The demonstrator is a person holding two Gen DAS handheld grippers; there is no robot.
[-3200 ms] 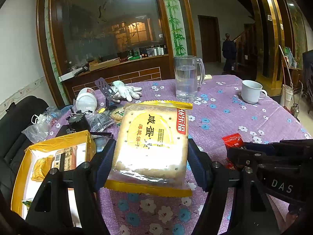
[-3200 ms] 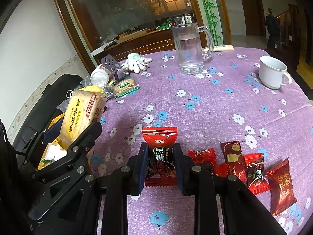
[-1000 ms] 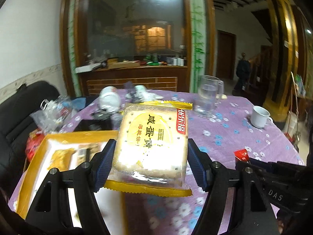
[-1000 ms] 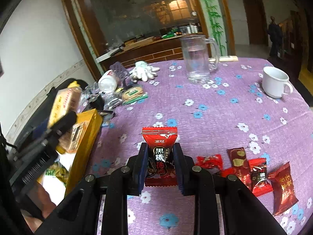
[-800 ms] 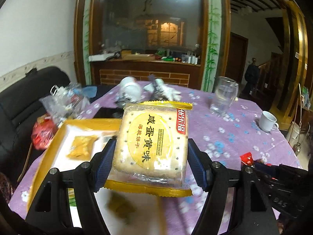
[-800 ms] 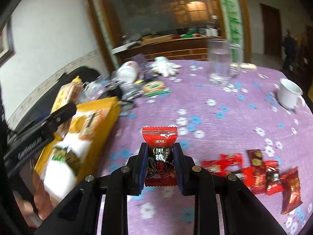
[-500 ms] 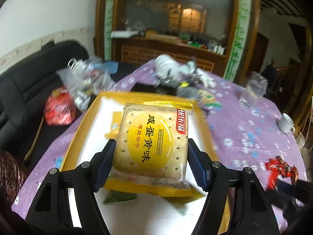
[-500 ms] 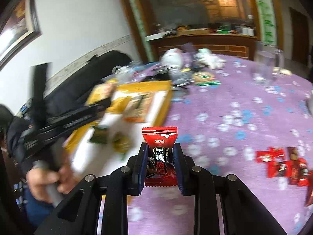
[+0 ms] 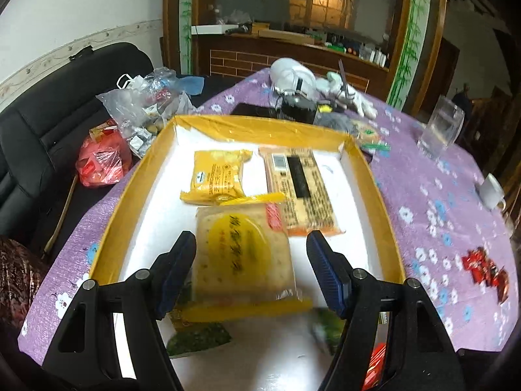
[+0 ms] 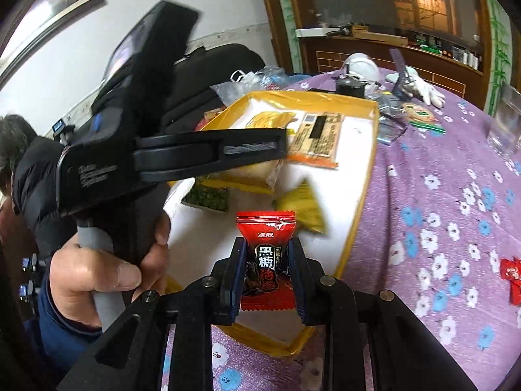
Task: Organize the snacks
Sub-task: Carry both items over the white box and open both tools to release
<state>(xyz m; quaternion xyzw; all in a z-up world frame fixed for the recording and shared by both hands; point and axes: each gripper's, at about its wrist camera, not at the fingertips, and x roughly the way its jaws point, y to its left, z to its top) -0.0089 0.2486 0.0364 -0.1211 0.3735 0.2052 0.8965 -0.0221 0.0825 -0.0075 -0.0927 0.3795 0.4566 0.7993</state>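
The left hand-held gripper [image 9: 251, 272] stands open around the cracker packet [image 9: 242, 255], now loose over the yellow box [image 9: 381, 208]. The right hand-held gripper [image 10: 265, 280] pinches a red candy [image 10: 266, 260], poised above that box for sorting.

On the red candy wrapper [image 10: 266, 254], "金冠" is printed in white near the top and "黑糖" in large white characters on the black panel below it. Other packet printing is too blurred to be read.
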